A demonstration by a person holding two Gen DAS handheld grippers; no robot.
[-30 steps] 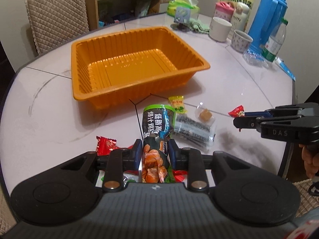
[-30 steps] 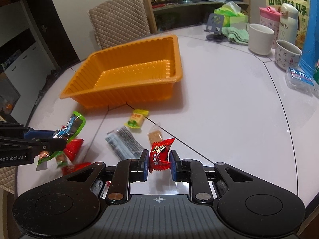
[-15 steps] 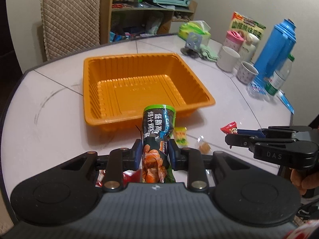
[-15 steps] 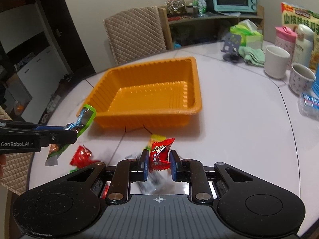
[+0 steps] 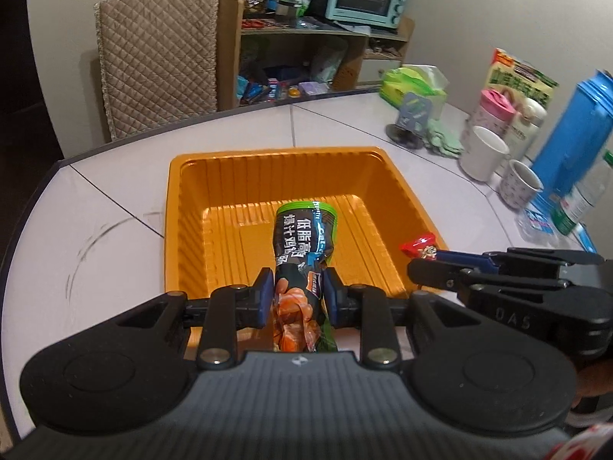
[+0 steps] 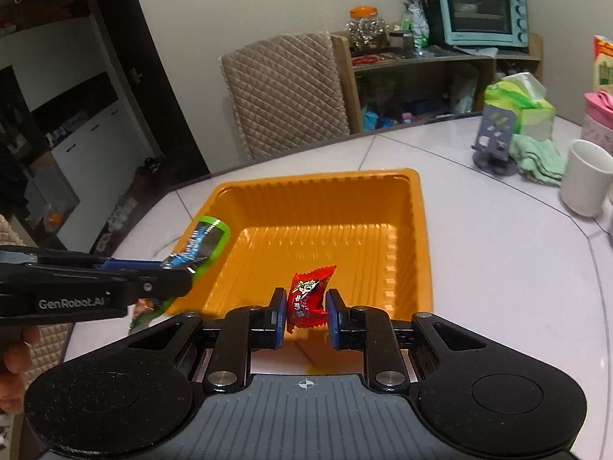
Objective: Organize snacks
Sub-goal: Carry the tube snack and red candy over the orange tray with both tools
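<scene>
We held two snacks above the orange tray (image 5: 180, 207) on the tabletop (image 5: 95, 207): our left gripper (image 5: 297, 291) had its jaws clamped on a green packet (image 5: 302, 237), our right gripper (image 6: 305, 306) on a red candy (image 6: 308, 295).

Packet (image 5: 304, 245), candy (image 6: 308, 299) (gripped) above tray (image 5: 184, 230).
</scene>
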